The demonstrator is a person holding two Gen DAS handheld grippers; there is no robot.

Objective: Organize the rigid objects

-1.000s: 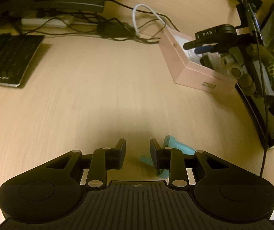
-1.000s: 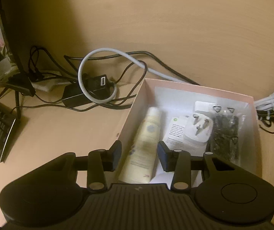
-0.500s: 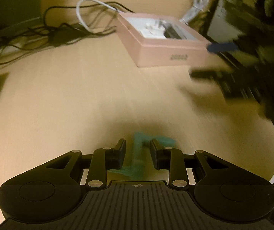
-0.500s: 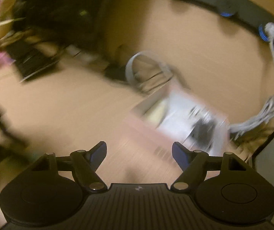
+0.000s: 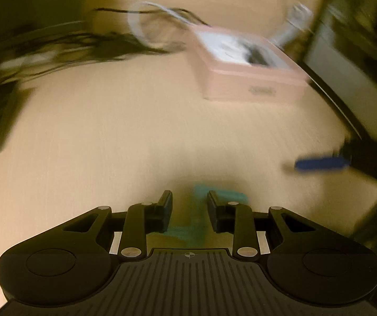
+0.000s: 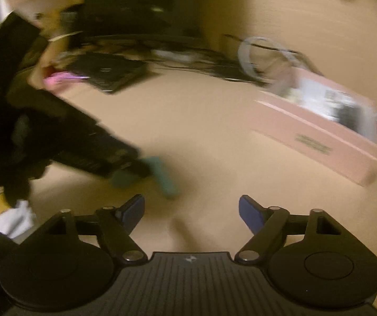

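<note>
Table (image 5: 109, 137): pale wood, what you see under everything; bare across its middle.
Black cables (image 5: 88, 42): a blurred tangle at the far side of the table, on your left in the left wrist view.
White cable (image 5: 146, 23): one loop beside the black tangle.
Keyboard (image 6: 109, 72): dark, flat on the table, far left in your right wrist view.
Pink item (image 6: 62, 77): small, just beside the keyboard; too blurred to tell what it is.

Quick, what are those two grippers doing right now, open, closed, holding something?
Left gripper: jaws narrow, the teal object sits between them; a firm grip cannot be told through the blur.
Right gripper: opening wide, nothing between its jaws.
</note>
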